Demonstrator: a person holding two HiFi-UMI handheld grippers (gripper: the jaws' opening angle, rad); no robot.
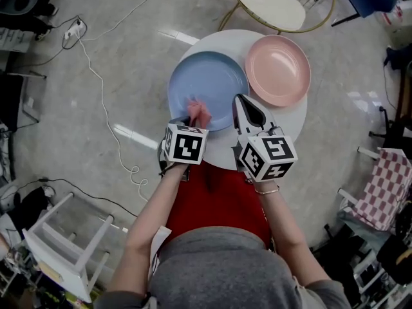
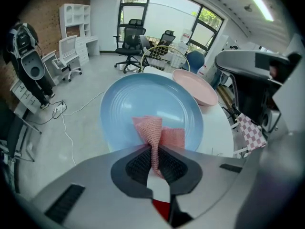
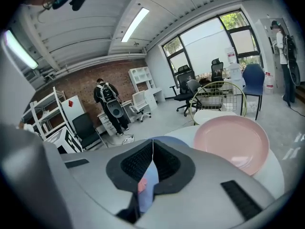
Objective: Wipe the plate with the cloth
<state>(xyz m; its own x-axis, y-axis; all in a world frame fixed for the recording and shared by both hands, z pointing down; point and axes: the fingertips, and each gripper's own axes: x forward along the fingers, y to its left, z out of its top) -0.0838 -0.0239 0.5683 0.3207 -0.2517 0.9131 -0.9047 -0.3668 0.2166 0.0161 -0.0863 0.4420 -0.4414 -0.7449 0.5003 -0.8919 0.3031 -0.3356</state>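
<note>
My left gripper points forward and down, its jaws clamped on the cloth, which is pinched between the pads. My right gripper sits just beside it on the right, its jaws pressed together at the tips with nothing held. My left forearm and right forearm reach forward, roughly parallel.

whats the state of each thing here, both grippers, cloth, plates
left gripper: shut on the pink cloth
pink cloth: bunched, pinched at one end, free end lying on the blue plate
blue plate: right side up, flat on the round white table
pink plate: right side up, empty, beside the blue plate
right gripper: shut, nothing between its jaws
</note>
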